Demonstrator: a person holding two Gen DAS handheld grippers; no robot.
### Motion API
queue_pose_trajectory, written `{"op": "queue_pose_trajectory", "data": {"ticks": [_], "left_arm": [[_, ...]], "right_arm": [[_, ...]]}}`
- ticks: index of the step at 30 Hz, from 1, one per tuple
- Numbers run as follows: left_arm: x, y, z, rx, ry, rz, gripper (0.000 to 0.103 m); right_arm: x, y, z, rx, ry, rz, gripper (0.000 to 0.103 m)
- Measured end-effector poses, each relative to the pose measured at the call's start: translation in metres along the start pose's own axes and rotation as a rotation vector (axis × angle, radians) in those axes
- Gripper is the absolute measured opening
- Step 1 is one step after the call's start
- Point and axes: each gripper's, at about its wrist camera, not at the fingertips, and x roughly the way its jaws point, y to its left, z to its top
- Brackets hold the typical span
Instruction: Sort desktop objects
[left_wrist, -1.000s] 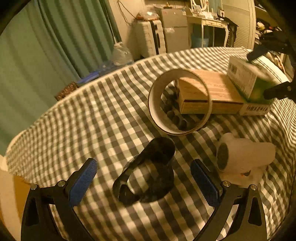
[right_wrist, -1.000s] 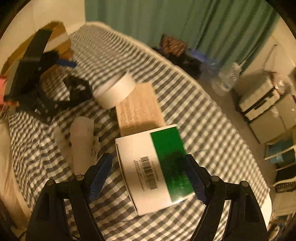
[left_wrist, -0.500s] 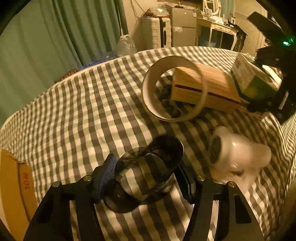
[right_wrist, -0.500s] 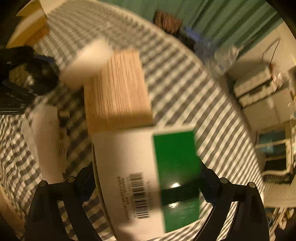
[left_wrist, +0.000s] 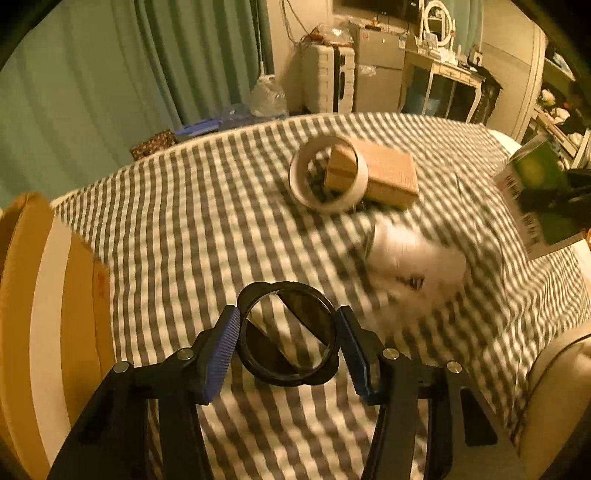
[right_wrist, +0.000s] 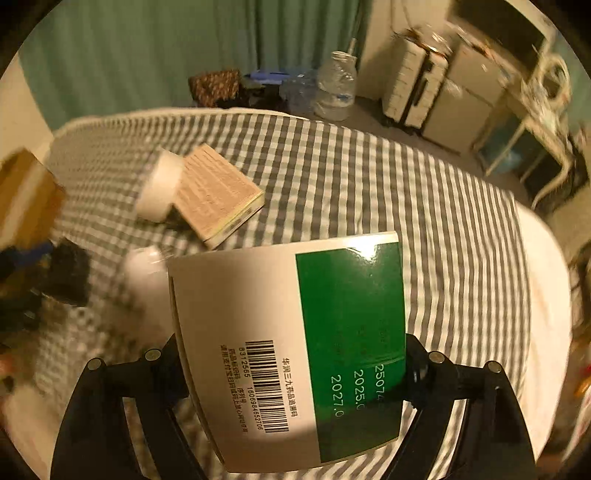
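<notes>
My left gripper (left_wrist: 288, 339) is shut on a black tape roll (left_wrist: 288, 334) and holds it above the checked cloth (left_wrist: 184, 229). My right gripper (right_wrist: 291, 354) is shut on a white and green box (right_wrist: 295, 339), lifted off the cloth; the box also shows at the right of the left wrist view (left_wrist: 539, 199). A white tape ring (left_wrist: 327, 173) leans against a tan cardboard box (left_wrist: 384, 171) in the middle. A white bottle-like object (left_wrist: 410, 258) lies blurred in front of them.
An open brown carton (left_wrist: 48, 325) stands at the left edge of the cloth; it also shows in the right wrist view (right_wrist: 26, 192). Beyond the far edge are a green curtain (left_wrist: 110, 81), a water jug (left_wrist: 267, 99) and a suitcase (left_wrist: 328, 81).
My left gripper closed on the black tape roll and lifted it, pulling back. My right gripper lifted the green and white box up and away from the tan box.
</notes>
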Motion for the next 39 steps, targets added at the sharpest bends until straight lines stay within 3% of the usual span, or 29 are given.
{"op": "queue_pose_trajectory", "data": {"ticks": [4, 10, 15, 19, 20, 22, 24, 27, 29, 30, 33, 37, 38, 39], "left_arm": [[0.001, -0.002, -0.024, -0.024, -0.016, 0.023, 0.056], [0.009, 0.011, -0.020, -0.110, -0.030, 0.072, 0.059], [0.025, 0.019, -0.016, -0.184, -0.004, 0.011, 0.076], [0.035, 0.012, -0.018, -0.166, 0.012, -0.008, 0.079], [0.038, 0.009, -0.020, -0.151, 0.027, -0.016, 0.078], [0.047, -0.001, -0.024, -0.086, 0.062, 0.010, 0.054], [0.046, -0.009, -0.029, -0.027, 0.046, 0.062, 0.055], [0.033, -0.012, -0.028, -0.019, 0.004, 0.052, 0.054], [0.014, -0.012, -0.021, -0.019, -0.040, 0.046, 0.026], [0.005, -0.012, -0.018, -0.020, -0.055, 0.051, 0.022], [-0.020, -0.011, -0.009, -0.018, -0.084, 0.034, 0.022], [-0.034, -0.006, -0.009, -0.015, -0.062, 0.023, 0.022], [-0.033, -0.005, -0.011, -0.018, -0.056, 0.033, 0.027], [-0.033, -0.002, -0.015, -0.033, -0.052, 0.045, 0.047]], "right_arm": [[-0.027, 0.001, -0.020, 0.006, -0.043, 0.027, 0.085], [-0.046, 0.017, -0.039, 0.023, -0.076, 0.086, 0.085], [-0.043, 0.017, -0.042, 0.057, -0.100, 0.111, 0.085], [-0.037, 0.009, -0.043, 0.088, -0.097, 0.123, 0.085], [-0.035, 0.006, -0.043, 0.100, -0.091, 0.132, 0.085], [-0.035, 0.005, -0.046, 0.119, -0.092, 0.138, 0.085], [-0.035, 0.004, -0.048, 0.131, -0.097, 0.146, 0.085], [-0.043, 0.005, -0.052, 0.133, -0.108, 0.151, 0.085], [-0.048, 0.007, -0.054, 0.139, -0.116, 0.150, 0.085], [-0.051, 0.008, -0.055, 0.142, -0.122, 0.158, 0.085], [-0.061, 0.016, -0.056, 0.137, -0.139, 0.178, 0.085], [-0.075, 0.036, -0.056, 0.104, -0.157, 0.181, 0.085], [-0.078, 0.040, -0.057, 0.100, -0.163, 0.185, 0.085], [-0.079, 0.043, -0.058, 0.096, -0.166, 0.190, 0.085]]}}
